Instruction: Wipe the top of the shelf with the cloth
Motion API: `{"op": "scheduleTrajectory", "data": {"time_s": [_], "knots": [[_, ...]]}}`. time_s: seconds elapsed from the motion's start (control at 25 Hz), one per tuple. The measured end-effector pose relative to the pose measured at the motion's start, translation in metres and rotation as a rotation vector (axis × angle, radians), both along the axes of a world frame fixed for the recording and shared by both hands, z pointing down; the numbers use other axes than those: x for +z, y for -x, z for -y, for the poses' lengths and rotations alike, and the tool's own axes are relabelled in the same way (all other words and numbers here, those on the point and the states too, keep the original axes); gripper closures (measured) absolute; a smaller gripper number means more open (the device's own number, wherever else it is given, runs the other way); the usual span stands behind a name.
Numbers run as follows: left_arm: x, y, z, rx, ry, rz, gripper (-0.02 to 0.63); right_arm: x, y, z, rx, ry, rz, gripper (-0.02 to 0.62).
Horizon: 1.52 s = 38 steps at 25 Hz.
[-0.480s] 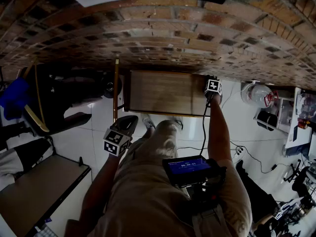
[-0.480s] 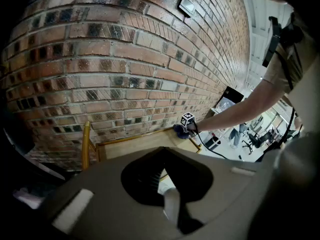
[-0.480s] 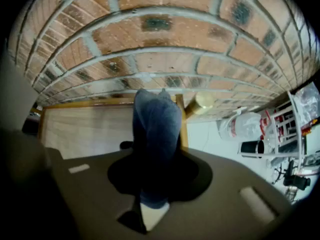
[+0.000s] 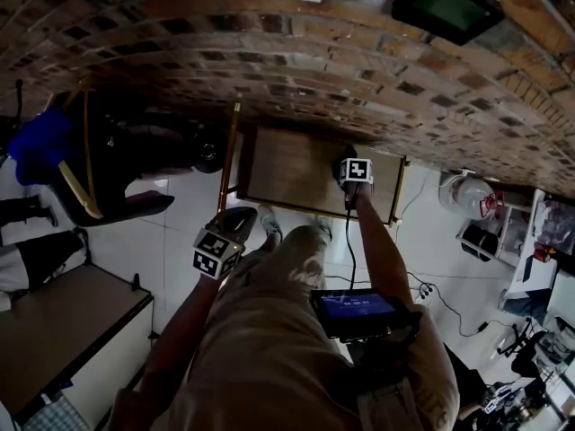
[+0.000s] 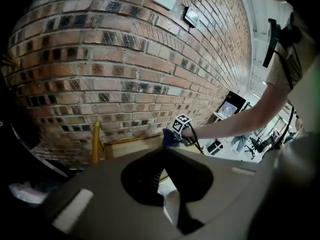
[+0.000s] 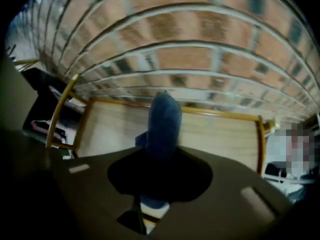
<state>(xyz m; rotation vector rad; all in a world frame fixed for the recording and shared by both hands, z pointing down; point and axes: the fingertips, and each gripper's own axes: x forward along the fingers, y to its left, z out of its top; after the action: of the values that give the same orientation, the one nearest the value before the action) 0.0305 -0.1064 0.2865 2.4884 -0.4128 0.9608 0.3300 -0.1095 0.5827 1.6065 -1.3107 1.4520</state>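
Note:
The shelf top [image 4: 292, 171] is a pale wooden board in a yellow frame, set against the brick wall. My right gripper [image 4: 350, 180] rests on its right part, shut on a blue cloth [image 6: 164, 124] that sticks out ahead of the jaws over the shelf top [image 6: 225, 134]. My left gripper [image 4: 230, 230] hangs off the shelf's front left corner, beside the person's leg, shut with nothing in it. From the left gripper view, its jaws [image 5: 164, 152] point toward the shelf [image 5: 131, 146], the blue cloth [image 5: 169, 138] and the right gripper's marker cube [image 5: 182, 125].
A brick wall [image 4: 269, 52] rises right behind the shelf. A black chair with a blue bag [image 4: 54, 151] stands at left, a table [image 4: 54, 330] at lower left. A white jug [image 4: 469, 196] and clutter sit at right. A cable [image 4: 431, 299] lies on the floor.
My right gripper has slid left with the cloth, from the shelf's right end toward its middle. The left gripper has stayed beside the leg.

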Motion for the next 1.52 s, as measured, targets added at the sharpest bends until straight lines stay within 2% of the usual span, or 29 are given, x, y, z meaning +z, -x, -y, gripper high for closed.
{"op": "scheduleTrajectory", "data": {"time_s": [0.16, 0.32, 0.48, 0.64, 0.8, 0.96, 1.12, 1.52], "knots": [[0.004, 0.025, 0.006, -0.012, 0.000, 0.002, 0.603, -0.009, 0.124, 0.061, -0.174, -0.060, 0.088, 0.503], [0.007, 0.051, 0.011, -0.021, -0.011, 0.010, 0.603, -0.004, 0.214, 0.115, -0.272, -0.101, 0.139, 0.503], [0.012, 0.086, 0.014, -0.051, -0.002, 0.033, 0.602, 0.017, 0.273, 0.152, -0.297, -0.084, 0.164, 0.503], [0.018, 0.120, 0.017, -0.093, 0.011, 0.050, 0.603, 0.042, 0.294, 0.179, -0.318, -0.063, 0.142, 0.503], [0.023, 0.138, 0.018, -0.124, 0.033, 0.055, 0.602, 0.038, 0.296, 0.188, -0.341, -0.045, 0.128, 0.504], [0.025, 0.132, 0.019, -0.113, 0.037, 0.051, 0.602, 0.038, 0.275, 0.173, -0.325, -0.020, 0.090, 0.505], [0.020, 0.110, 0.020, -0.075, 0.026, 0.036, 0.603, 0.044, 0.223, 0.137, -0.245, 0.003, 0.079, 0.505], [0.017, 0.043, 0.005, 0.015, 0.021, 0.024, 0.603, 0.054, 0.052, 0.024, -0.075, 0.070, -0.015, 0.506]]}}
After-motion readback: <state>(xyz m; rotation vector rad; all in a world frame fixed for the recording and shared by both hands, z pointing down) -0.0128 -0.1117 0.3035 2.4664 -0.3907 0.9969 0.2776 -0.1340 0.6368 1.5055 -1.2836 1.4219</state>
